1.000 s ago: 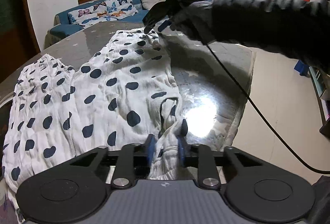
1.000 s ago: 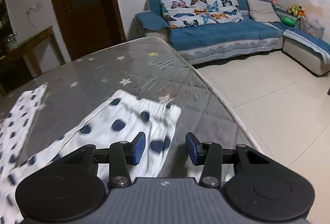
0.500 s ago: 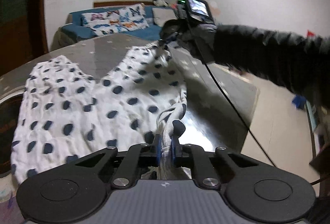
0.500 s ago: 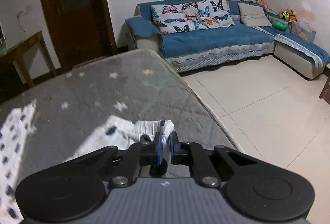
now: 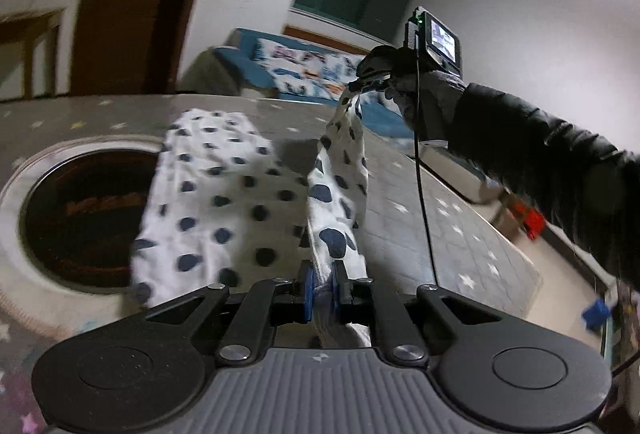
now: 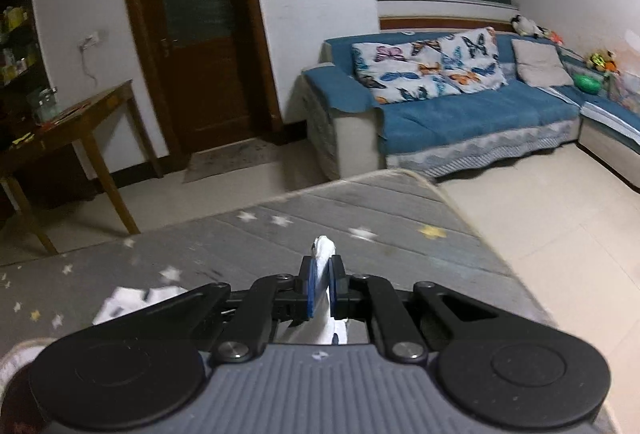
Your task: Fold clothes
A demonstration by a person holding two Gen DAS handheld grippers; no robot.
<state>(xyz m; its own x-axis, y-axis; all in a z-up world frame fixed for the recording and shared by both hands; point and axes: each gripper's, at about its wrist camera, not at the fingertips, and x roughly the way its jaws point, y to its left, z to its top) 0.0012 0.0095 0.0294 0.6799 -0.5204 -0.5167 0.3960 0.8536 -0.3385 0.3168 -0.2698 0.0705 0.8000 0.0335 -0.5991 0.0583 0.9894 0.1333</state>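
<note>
A white garment with dark blue dots [image 5: 224, 194] is lifted off the grey star-patterned table [image 5: 440, 218]. My left gripper [image 5: 322, 288] is shut on one bunched corner of it. My right gripper [image 5: 370, 84] is shut on another corner, held higher and farther away, so a strip of cloth stretches between the two. In the right wrist view my right gripper [image 6: 323, 288] pinches a white tuft of the garment [image 6: 323, 248], and more of it shows low at the left [image 6: 132, 300].
A round dark opening with a pale rim [image 5: 88, 210] lies in the table at left. A black cable [image 5: 422, 194] hangs from the right hand. A blue sofa [image 6: 460, 114], a wooden side table [image 6: 68, 126] and a door [image 6: 200, 34] stand beyond the table's far edge [image 6: 400, 176].
Both grippers shut on the garment's corners and lifted. The cloth that lay flat on the table now hangs between them, and both cameras have tilted up.
</note>
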